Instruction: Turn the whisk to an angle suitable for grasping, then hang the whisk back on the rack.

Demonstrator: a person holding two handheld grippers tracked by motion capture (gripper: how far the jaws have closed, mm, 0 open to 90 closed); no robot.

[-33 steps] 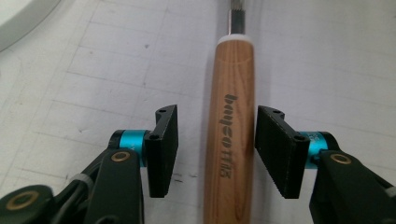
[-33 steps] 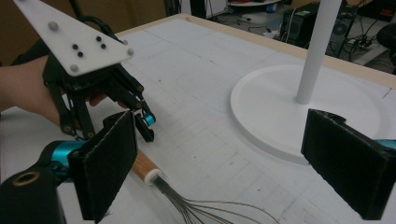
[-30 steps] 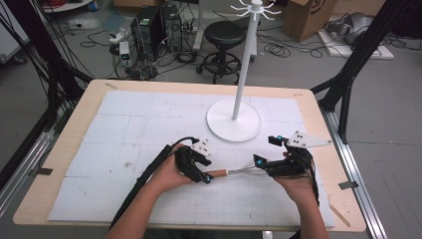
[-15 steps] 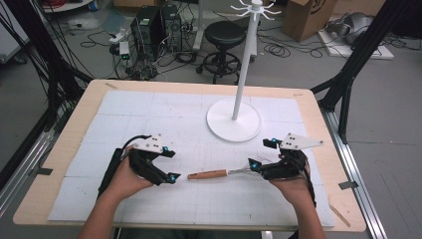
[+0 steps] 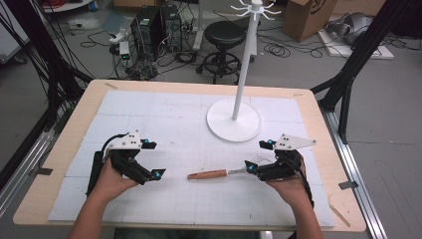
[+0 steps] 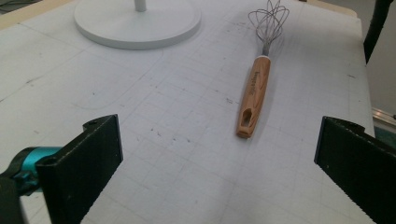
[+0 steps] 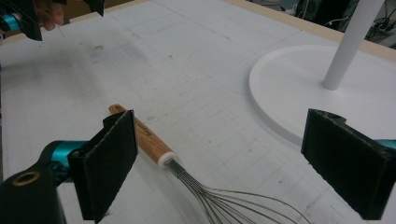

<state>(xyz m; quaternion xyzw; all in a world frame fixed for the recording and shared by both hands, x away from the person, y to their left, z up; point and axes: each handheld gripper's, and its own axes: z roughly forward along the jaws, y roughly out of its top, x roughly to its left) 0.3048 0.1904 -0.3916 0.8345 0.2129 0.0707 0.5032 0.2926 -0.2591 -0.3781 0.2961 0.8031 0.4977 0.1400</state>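
Wooden-handled, the one whisk (image 5: 219, 174) lies flat on the white tabletop (image 5: 164, 114), long axis across it, handle toward the left claw (image 5: 149, 159), wires toward the right claw (image 5: 259, 155). The left gripper view alone shows the slot in the handle's end; the right gripper view shows the white collar (image 7: 166, 159). The left claw's jaws have just been opening and stand wide, nothing between. The right claw gapes around the wires, not pressing. One white stand (image 5: 234, 119) rises beyond.

White stand (image 5: 234, 124) on gridded table (image 5: 164, 114)
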